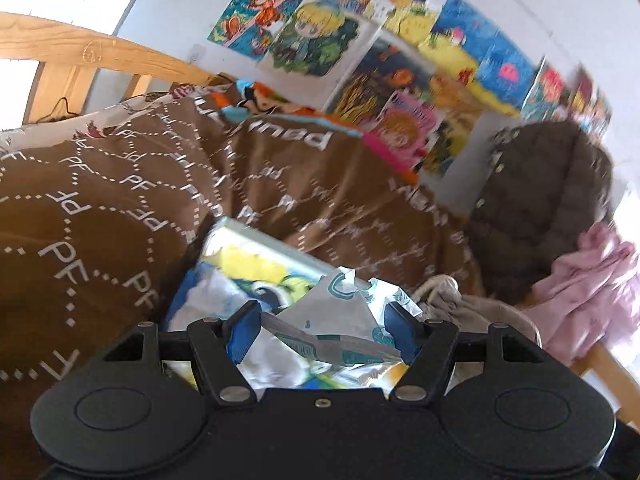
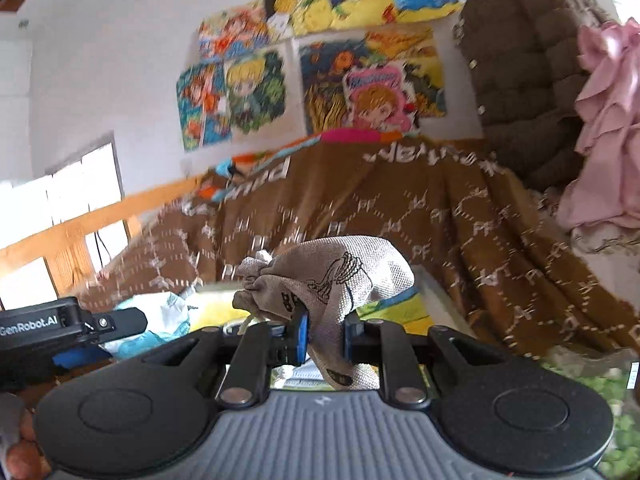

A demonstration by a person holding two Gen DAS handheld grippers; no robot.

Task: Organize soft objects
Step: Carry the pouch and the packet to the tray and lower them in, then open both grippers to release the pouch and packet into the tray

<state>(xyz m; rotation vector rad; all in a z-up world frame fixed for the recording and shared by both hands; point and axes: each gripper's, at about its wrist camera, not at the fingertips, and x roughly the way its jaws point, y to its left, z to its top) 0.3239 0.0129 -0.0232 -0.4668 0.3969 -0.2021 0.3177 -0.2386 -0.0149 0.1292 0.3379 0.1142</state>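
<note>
Two grippers at work over the bed.
The right gripper (image 2: 325,336) pinched a grey drawstring pouch (image 2: 332,276) by loose cloth, which might slip; the left gripper (image 1: 320,330) stood apart around a crinkled wrapper (image 1: 344,312).

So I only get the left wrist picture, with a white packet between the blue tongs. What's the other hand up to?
Observer: The right tongs are shut on a grey drawstring pouch, held up in front of the brown blanket.
Visitor: Anything printed on it?
Observer: Yes, a black skeleton-like drawing on its side.
Visitor: And what's off to the right there?
Observer: A green-and-white speckled surface in the lower right corner.
</note>
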